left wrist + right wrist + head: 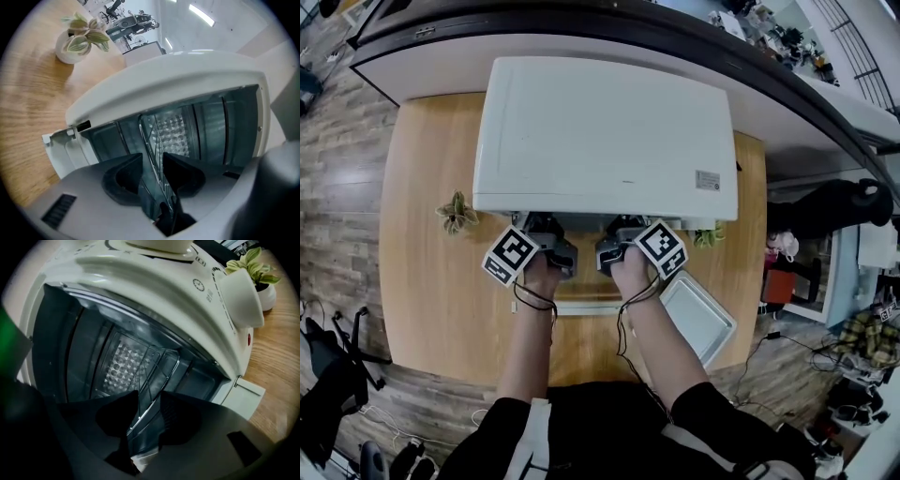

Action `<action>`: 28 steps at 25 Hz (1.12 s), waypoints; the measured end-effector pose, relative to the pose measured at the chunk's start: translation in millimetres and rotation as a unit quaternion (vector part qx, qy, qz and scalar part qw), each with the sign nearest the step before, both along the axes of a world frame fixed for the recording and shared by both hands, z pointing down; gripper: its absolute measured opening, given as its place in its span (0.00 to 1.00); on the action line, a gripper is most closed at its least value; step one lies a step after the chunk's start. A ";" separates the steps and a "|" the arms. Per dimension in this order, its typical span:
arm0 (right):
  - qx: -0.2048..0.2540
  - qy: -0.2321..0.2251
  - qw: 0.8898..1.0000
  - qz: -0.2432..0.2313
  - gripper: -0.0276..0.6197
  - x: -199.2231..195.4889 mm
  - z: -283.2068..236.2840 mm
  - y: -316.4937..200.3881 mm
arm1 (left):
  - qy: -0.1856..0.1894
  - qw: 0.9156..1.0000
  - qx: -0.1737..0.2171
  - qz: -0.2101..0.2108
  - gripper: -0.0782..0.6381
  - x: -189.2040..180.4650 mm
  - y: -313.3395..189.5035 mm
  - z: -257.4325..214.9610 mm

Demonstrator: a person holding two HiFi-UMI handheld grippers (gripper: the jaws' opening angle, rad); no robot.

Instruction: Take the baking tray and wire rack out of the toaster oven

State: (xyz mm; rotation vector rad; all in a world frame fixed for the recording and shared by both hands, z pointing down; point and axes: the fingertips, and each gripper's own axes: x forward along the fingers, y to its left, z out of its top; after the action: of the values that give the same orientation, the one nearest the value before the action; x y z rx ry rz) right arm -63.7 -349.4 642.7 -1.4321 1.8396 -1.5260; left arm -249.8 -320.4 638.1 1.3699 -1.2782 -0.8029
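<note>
Left claw (152, 159) and right claw (149, 397) straddle the dim, half-hidden wire rack (151, 133).

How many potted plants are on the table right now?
2. One potted plant sits left of the toaster oven; the other potted plant is by its right front corner. The oven may hide more.

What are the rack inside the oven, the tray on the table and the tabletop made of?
Wire rack: likely bare metal; thin shiny rods catch the light.
Baking tray: probably metal; pale grey matte sheet with a raised rim.
Table: wood or wood-look laminate; warm brown with visible grain.
</note>
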 end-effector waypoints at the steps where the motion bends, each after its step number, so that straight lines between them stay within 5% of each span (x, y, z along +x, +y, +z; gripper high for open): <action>1: 0.005 -0.007 1.000 -0.002 0.25 -0.9 -2.3 -1.1 | -0.002 1.000 0.000 -0.001 0.29 -0.8 -1.3 -0.3; 4: 0.018 -0.026 0.999 -0.004 0.17 -2.8 -6.0 -1.5 | -0.031 1.000 -0.003 0.006 0.18 -0.2 -3.0 -1.5; 28: 0.009 -0.039 0.999 -0.015 0.15 3.4 -6.4 49.9 | -0.044 0.999 -0.020 0.019 0.18 7.4 48.0 -1.2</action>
State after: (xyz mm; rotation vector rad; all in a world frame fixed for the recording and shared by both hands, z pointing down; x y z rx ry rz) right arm -60.3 -299.5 636.3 -1.3239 1.8332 -1.5526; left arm -242.3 -272.3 636.9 1.4066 -1.3249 -0.6931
